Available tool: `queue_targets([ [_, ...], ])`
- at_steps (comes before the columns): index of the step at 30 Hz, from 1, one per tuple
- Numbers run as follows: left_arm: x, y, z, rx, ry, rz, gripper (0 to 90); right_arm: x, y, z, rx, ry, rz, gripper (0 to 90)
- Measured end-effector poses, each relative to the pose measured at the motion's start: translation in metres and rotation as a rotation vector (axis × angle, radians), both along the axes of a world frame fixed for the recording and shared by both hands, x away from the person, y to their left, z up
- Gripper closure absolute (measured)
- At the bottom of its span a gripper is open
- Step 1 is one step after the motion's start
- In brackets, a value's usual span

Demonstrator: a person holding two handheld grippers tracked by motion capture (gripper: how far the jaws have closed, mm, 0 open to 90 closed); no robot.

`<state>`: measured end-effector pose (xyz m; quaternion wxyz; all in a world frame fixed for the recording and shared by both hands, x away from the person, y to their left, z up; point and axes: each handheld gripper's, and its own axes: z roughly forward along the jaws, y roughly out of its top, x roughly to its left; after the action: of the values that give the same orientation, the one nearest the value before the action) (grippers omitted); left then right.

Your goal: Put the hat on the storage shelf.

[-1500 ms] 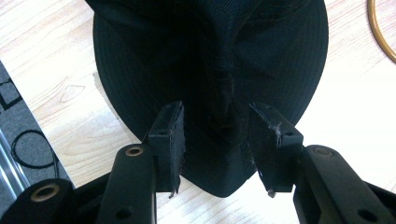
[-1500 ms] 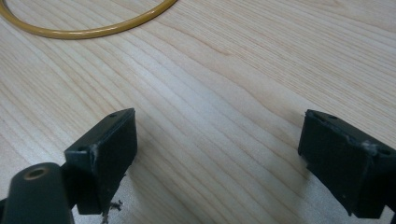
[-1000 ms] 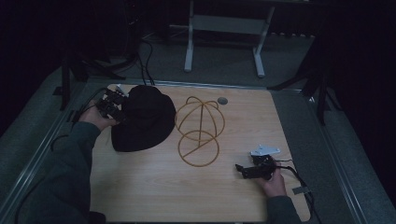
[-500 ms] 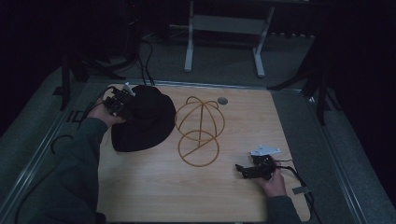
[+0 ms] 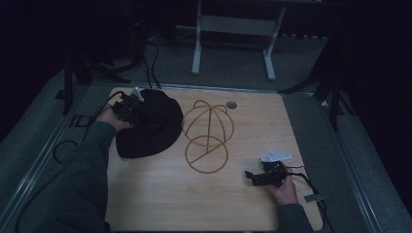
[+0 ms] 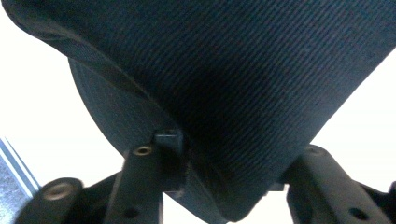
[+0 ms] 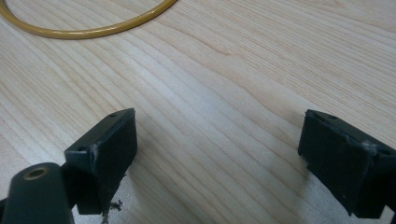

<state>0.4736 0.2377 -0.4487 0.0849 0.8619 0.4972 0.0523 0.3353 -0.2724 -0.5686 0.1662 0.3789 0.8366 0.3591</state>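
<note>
A black hat (image 5: 150, 126) lies on the left part of the wooden table (image 5: 194, 204). My left gripper (image 5: 135, 103) is at the hat's far left edge and is shut on its fabric. In the left gripper view the dark cloth (image 6: 233, 70) bulges between the jaws of that gripper (image 6: 233, 186). A golden wire hat stand (image 5: 208, 136) stands mid-table, just right of the hat. At the front right my right gripper (image 5: 250, 175) rests low over bare wood, open, with nothing in it. In the right gripper view the stand's base ring (image 7: 93, 28) lies ahead of that gripper (image 7: 217, 154).
A round grommet (image 5: 231, 104) sits in the table near its far edge. A strip of tape (image 5: 313, 198) lies by the right hand. Beyond the table stand white desk legs (image 5: 197, 43), and cables (image 5: 63, 145) run over the floor at the left.
My left gripper has moved a little to the right along the hat's far edge, and the fabric there is drawn up. The right gripper has stayed still.
</note>
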Motion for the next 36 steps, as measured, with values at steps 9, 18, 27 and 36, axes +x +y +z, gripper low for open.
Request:
queue_targets([
  [9,0.001,-0.007,-0.002,0.042,0.019,-0.018,86.1,0.0,0.0,0.0,0.0,0.0,0.0,11.6],
  [18,-0.003,-0.006,0.004,0.011,-0.002,-0.029,87.6,0.0,0.0,0.0,0.0,0.0,0.0,11.6],
  [27,-0.008,-0.005,0.012,-0.015,-0.006,-0.052,87.8,0.0,0.0,0.0,0.0,0.0,0.0,11.6],
  [36,-0.012,0.001,0.019,-0.023,-0.014,-0.027,87.9,0.0,0.0,0.0,0.0,0.0,0.0,11.6],
])
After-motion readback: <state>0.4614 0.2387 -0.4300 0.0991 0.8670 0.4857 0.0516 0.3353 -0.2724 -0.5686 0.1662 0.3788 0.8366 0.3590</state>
